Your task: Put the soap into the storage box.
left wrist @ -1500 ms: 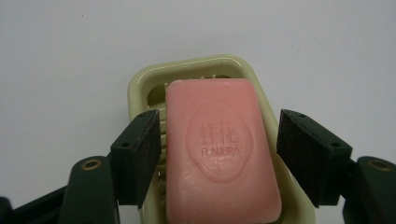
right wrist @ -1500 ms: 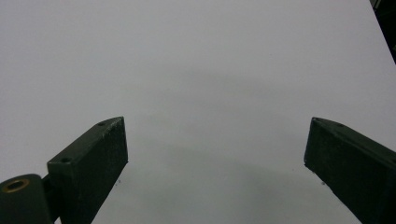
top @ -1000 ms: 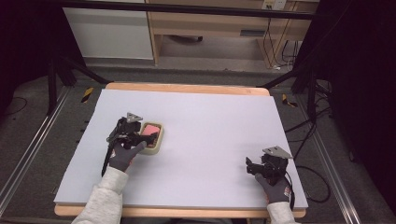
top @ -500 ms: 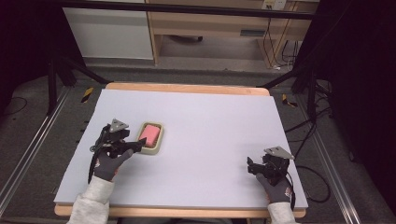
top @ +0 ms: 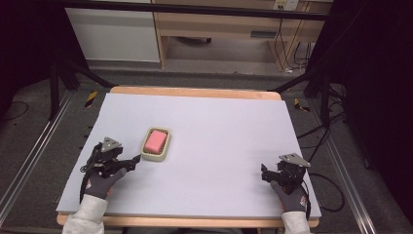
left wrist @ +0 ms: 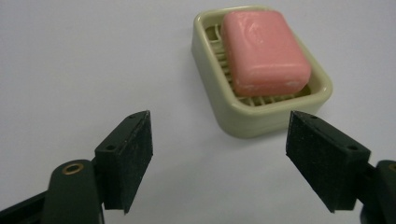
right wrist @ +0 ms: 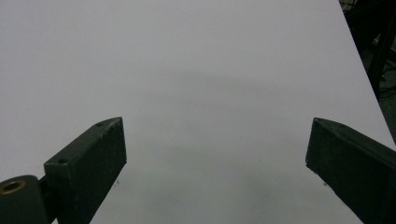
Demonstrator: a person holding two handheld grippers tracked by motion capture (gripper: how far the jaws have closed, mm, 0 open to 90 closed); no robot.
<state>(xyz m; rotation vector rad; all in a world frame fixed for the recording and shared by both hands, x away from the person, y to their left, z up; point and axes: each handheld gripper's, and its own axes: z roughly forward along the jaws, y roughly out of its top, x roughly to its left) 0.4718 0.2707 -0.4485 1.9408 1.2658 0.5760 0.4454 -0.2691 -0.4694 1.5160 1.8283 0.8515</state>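
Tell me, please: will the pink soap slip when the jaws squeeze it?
Probably. The pink soap looks glossy with rounded edges, so it may squirt out. It seems to lie loose in the soap dish, which will likely slide if pushed.

1. This looks like a lab or recording room: a table (top: 204,122) with a plain white top stands on grey carpet
2. Black frame legs (top: 63,73) and loose cables (top: 336,126) surround it
3. A wooden bench (top: 219,29) stands far behind
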